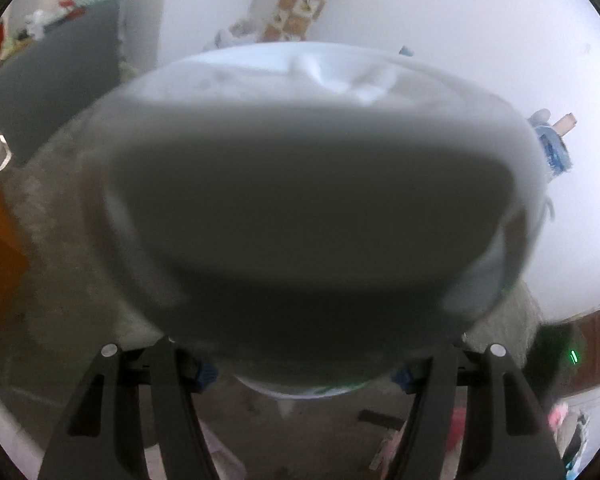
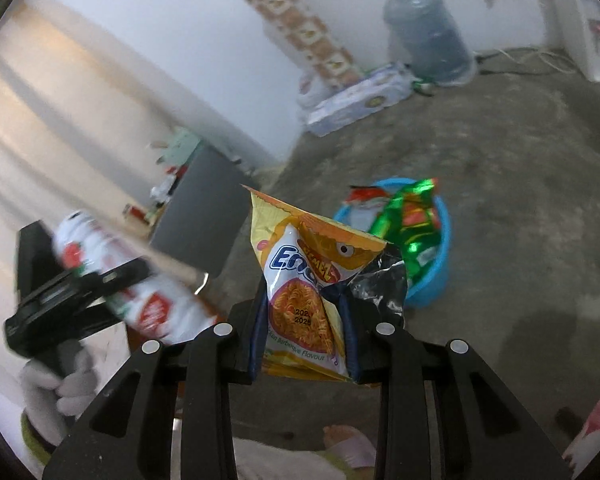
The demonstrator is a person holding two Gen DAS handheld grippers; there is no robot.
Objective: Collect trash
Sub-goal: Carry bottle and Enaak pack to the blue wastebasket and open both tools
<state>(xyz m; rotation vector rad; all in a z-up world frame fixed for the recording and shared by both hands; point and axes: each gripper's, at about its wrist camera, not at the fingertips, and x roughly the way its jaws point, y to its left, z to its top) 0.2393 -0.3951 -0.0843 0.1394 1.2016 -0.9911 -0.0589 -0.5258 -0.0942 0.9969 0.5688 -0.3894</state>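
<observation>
My right gripper [image 2: 305,320] is shut on a yellow instant-noodle wrapper [image 2: 296,264], which stands up between its fingers. Beyond it on the concrete floor sits a blue basin [image 2: 444,240] holding a green wrapper [image 2: 412,220] and a red one [image 2: 364,196]. At the left of the right wrist view, my left gripper [image 2: 76,292] is clamped across a white bottle with a red label [image 2: 156,308]. In the left wrist view that bottle [image 1: 300,200] fills the frame as a blurred grey-white shape and hides the fingertips of the left gripper [image 1: 300,360].
A large water jug [image 2: 428,36] and a long carton [image 2: 360,100] stand by the far wall. A dark cabinet [image 2: 204,220] is at the left. A gloved hand [image 2: 60,384] holds the left gripper, and a bare foot [image 2: 340,436] shows below.
</observation>
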